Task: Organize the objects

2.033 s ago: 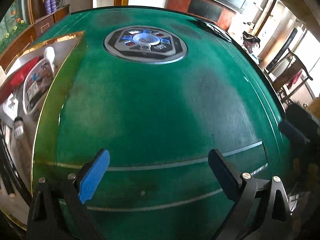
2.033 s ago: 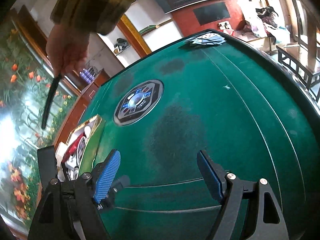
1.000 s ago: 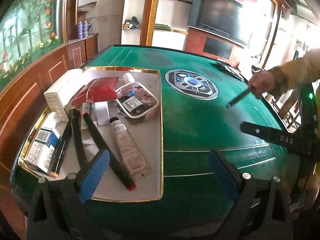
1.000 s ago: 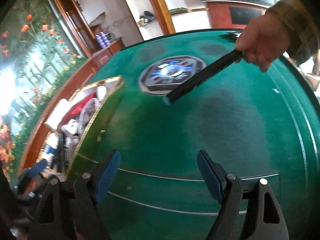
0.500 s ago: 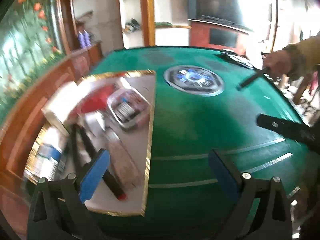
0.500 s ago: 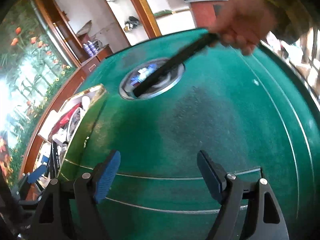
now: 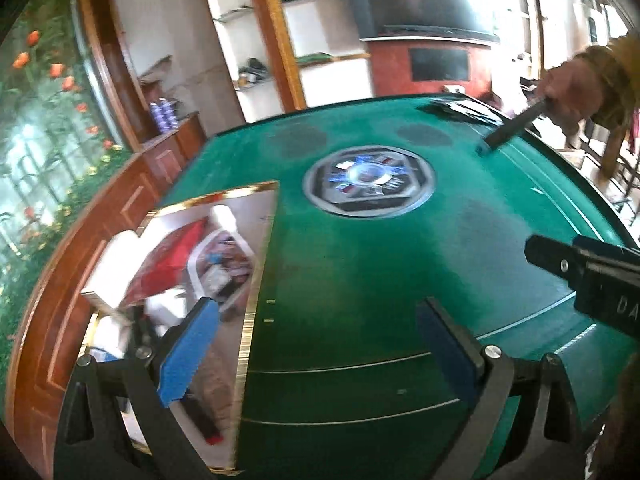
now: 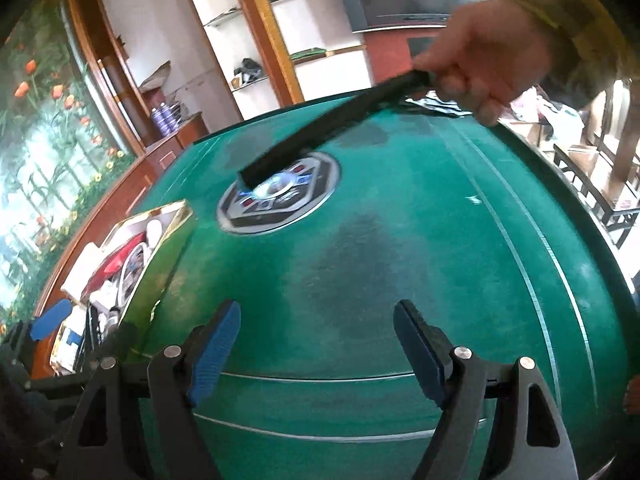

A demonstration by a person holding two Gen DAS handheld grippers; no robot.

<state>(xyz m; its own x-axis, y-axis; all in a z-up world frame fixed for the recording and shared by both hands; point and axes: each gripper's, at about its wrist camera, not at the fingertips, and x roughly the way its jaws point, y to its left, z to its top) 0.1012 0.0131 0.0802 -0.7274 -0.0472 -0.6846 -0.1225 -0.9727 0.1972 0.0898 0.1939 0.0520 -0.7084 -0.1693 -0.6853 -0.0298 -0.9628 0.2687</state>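
Green felt table (image 8: 400,260) is mostly bare; the clutter sits in the gold-rimmed shallow tray (image 7: 256,240) at its left edge. Since half a second ago, a bare hand (image 8: 488,52) has swung a long black stick (image 8: 328,128) further out over the round centre emblem (image 8: 280,204). My left tongs (image 7: 316,340) and right tongs (image 8: 316,348) both gape wide, holding nothing. I'd guess that stick is getting set down for me to tidy.

A home living room; green mahjong table (image 8: 400,240), wall shelves (image 7: 320,60), mounted television (image 7: 420,0).
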